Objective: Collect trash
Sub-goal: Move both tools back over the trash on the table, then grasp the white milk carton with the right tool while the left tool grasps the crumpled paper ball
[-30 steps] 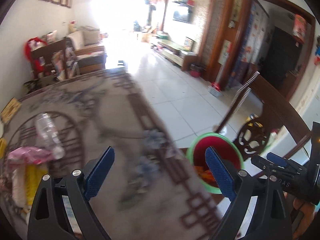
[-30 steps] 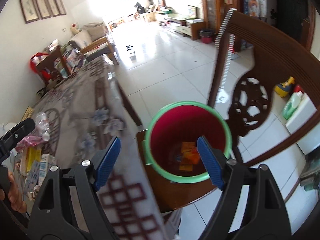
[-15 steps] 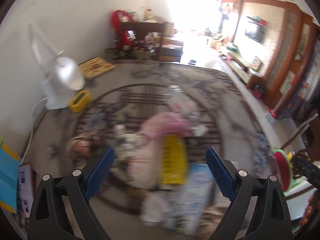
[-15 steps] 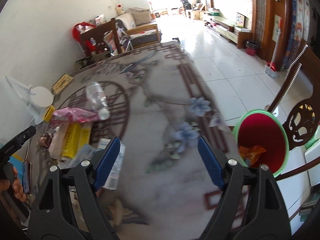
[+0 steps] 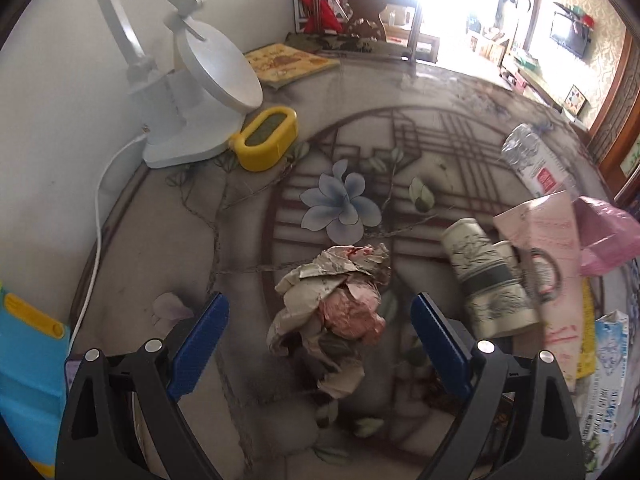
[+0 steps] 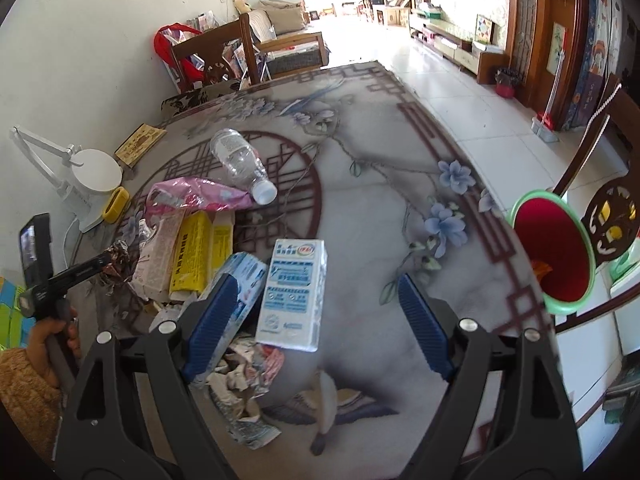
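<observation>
Left wrist view
- Left gripper (image 5: 320,328): I had its blue fingers (image 5: 199,345) spread wide with nothing clamped; they stood over the worktop (image 5: 248,240), one on each side of a crumpled paper wad (image 5: 332,308).
- Crumpled paper wad: it lay on the flower-patterned cloth between the fingers; I could not tell whether either pad touched it.
- Cylindrical wrapper (image 5: 488,276): it lay on its side just right of the wad, printed in grey and dark bands, resting against a pink flat packet (image 5: 548,248).
- Pink plastic bag (image 5: 608,236): at the right edge, beyond the packet.
- Clear bottle (image 5: 532,156): it lay farther back on the right.
- Desk lamp (image 5: 200,92): white, at the back left by the wall, with a yellow case (image 5: 266,138) just beside its base.

Right wrist view
- Right gripper (image 6: 316,320): its fingers (image 6: 420,324) were wide apart and held nothing; I saw only worktop (image 6: 360,208) and litter between them.
- White and blue carton (image 6: 294,294): it lay between the fingers, nearer the left one.
- Blue packet (image 6: 244,280): just left of the carton, partly behind the left finger.
- Torn paper scraps (image 6: 244,380): below the carton, near the front edge.
- Yellow box (image 6: 192,256): it lay in the heap to the left, with the pink plastic bag (image 6: 192,196) and clear bottle (image 6: 240,164) behind it.
- Red bin with green rim (image 6: 552,252): off the worktop's right edge, beside a wooden chair (image 6: 612,216), something orange inside.
- Hand (image 6: 48,336): at the far left, gripping the other tool's handle.
</observation>
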{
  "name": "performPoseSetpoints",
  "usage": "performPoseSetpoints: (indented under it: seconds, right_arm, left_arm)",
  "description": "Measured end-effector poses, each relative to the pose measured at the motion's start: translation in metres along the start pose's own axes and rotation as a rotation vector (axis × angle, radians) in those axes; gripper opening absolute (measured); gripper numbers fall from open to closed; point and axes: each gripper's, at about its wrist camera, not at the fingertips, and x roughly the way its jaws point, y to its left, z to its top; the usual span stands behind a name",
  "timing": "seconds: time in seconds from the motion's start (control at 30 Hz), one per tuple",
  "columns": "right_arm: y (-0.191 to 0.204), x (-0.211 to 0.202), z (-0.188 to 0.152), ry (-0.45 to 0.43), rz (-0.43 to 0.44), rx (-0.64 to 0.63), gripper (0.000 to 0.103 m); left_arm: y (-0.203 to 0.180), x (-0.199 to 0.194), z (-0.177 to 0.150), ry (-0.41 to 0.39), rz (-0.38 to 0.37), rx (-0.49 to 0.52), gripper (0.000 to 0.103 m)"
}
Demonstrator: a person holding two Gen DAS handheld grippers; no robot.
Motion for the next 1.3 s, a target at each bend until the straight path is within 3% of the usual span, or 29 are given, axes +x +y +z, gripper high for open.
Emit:
performPoseSetpoints:
  seconds: [0.1,0.13,0.17,0.2,0.3,0.7,0.87,0.9,0.93,1.0,1.3]
  right_arm:
    - [0.005,0.010,-0.005,0.039,0.004,0.035,0.081]
    - [0.006,0.013,-0.006,0.049,-0.001,0.040,0.081]
    - [0.007,0.015,-0.008,0.057,-0.006,0.045,0.081]
    - [0.009,0.017,-0.009,0.063,-0.008,0.049,0.081]
    - [0.011,0.026,-0.009,0.083,-0.018,0.056,0.081]
    - [0.022,0.106,-0.012,0.266,-0.083,0.024,0.081]
    - [0.032,0.131,-0.012,0.306,-0.110,-0.036,0.081]
    - [0.033,0.135,-0.011,0.308,-0.112,-0.048,0.078]
    - [0.034,0.137,-0.010,0.308,-0.099,-0.055,0.066]
    - [0.034,0.141,-0.009,0.320,-0.050,-0.045,0.054]
    - [0.021,0.113,0.000,0.231,0.006,-0.003,0.053]
  left_arm:
    - [0.003,0.017,0.004,0.026,-0.028,0.003,0.085]
    - [0.004,0.022,0.005,0.038,-0.044,-0.001,0.079]
    - [0.004,0.027,0.005,0.059,-0.060,-0.007,0.056]
    - [0.005,0.031,0.004,0.082,-0.072,-0.011,0.047]
    - [0.006,0.028,0.002,0.078,-0.101,-0.024,0.039]
    - [-0.003,-0.036,-0.008,-0.076,-0.161,0.024,0.039]
    - [-0.016,-0.044,-0.004,-0.089,-0.198,0.055,0.039]
    - [-0.019,-0.044,-0.003,-0.088,-0.207,0.057,0.039]
    - [-0.022,-0.046,-0.002,-0.089,-0.215,0.059,0.039]
    - [-0.026,-0.049,-0.001,-0.096,-0.223,0.064,0.039]
    - [-0.037,-0.065,0.000,-0.121,-0.229,0.080,0.039]
